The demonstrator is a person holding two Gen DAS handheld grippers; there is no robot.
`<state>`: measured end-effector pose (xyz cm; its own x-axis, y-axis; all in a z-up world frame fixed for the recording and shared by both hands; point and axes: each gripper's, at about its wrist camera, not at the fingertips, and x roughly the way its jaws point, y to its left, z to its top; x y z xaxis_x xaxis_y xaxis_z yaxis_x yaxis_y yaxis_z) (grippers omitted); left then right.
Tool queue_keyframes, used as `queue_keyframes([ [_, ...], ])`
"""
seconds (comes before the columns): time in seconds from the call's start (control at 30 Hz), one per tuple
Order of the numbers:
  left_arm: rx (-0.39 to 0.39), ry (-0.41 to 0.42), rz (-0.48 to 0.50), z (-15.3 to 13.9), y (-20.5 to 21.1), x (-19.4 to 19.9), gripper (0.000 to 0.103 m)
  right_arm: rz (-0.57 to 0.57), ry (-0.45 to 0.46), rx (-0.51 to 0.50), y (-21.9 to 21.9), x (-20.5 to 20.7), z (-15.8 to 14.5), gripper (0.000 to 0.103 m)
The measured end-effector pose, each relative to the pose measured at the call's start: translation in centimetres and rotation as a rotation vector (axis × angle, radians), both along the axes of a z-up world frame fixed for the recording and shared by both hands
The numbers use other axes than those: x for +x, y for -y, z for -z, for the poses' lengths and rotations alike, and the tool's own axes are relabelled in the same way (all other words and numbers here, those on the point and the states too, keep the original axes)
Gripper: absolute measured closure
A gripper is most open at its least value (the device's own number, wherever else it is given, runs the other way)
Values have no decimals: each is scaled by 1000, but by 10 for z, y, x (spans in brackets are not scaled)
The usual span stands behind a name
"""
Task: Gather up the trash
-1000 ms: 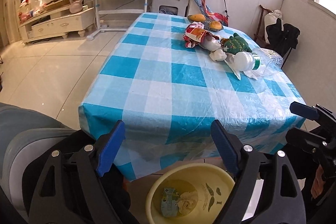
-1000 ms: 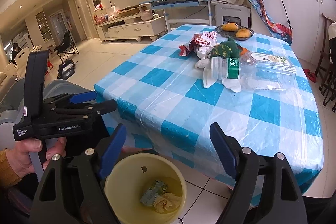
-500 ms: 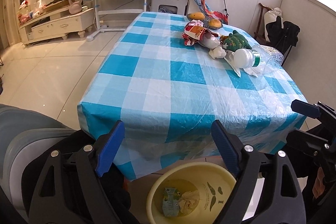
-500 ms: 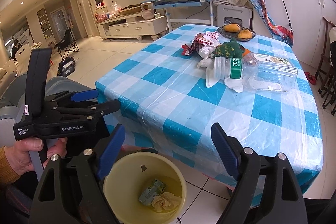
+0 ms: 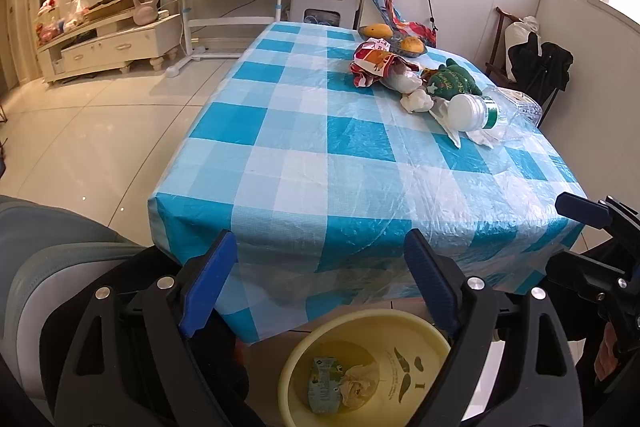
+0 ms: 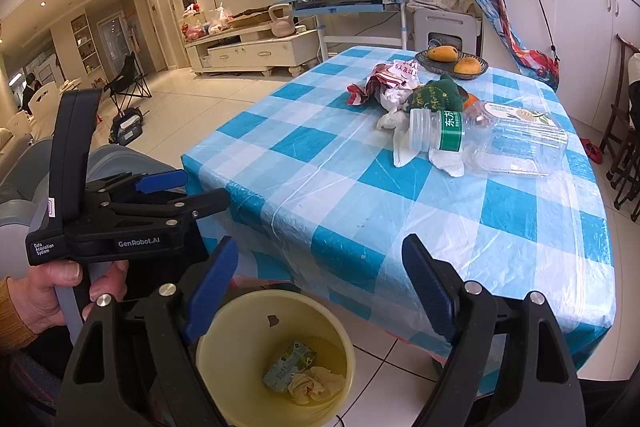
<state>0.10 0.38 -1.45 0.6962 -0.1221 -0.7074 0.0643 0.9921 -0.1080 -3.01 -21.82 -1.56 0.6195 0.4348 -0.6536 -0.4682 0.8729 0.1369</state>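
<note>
Yellow plastic is filling the bottom of both frames: the bin [image 6: 276, 355] is sitting on the floor just in front of the desk [image 5: 320, 163], and it is already holding a small green-and-white carton [image 6: 289, 365] and a crumpled tissue [image 6: 314, 385]. So collection is under way but, I'd judge, far from over. Up in the upper right of the left-wrist frame the main heap is waiting: a red snack wrapper [image 5: 374, 61], white tissues [image 5: 416, 101], a green pouch [image 5: 452, 79], a toppled plastic bottle [image 6: 438, 129] and a clear clamshell box [image 6: 520, 143]. Fruit in the dark bowl [image 6: 452, 65] looks like it is staying. Left tool [image 5: 320, 281] is hanging released and empty; right tool [image 6: 320, 279] is likewise spread wide over the bin, carrying nothing.
</note>
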Motion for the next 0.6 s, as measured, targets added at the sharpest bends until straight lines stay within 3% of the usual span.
queue_keyframes([
  [0.6,0,0,1,0,-1,0,17,0,1,-1,0,0,0,22],
])
